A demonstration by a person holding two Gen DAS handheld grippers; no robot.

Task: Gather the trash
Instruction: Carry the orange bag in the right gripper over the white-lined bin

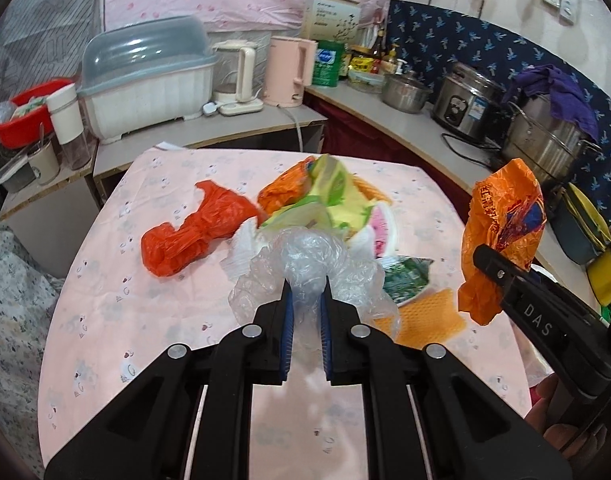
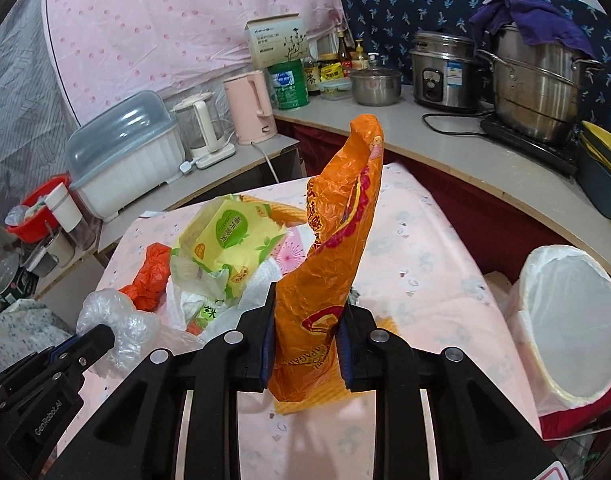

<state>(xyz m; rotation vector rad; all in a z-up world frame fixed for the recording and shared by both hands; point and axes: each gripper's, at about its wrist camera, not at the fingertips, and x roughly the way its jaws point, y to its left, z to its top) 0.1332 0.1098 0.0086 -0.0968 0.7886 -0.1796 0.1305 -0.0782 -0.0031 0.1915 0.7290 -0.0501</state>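
Observation:
My left gripper (image 1: 306, 280) is shut on a crumpled clear plastic bag (image 1: 305, 256), held just above the pink tablecloth (image 1: 105, 300); the bag also shows in the right wrist view (image 2: 113, 320). My right gripper (image 2: 307, 312) is shut on an orange printed plastic bag (image 2: 337, 240) and holds it upright above the table; it also shows in the left wrist view (image 1: 501, 236). Loose trash lies on the cloth: a red plastic bag (image 1: 193, 232), a yellow-green wrapper (image 2: 229, 240), white paper (image 2: 257, 292), a green packet (image 1: 405, 276). A white-lined trash bin (image 2: 565, 320) stands right of the table.
Counters wrap the back and right: a dish rack with a grey lid (image 1: 145, 80), two kettles (image 1: 241, 76), a steel pot (image 1: 405, 92), a rice cooker (image 1: 465, 100), a large steamer pot (image 1: 545, 140). A red basin (image 1: 25, 112) is at far left.

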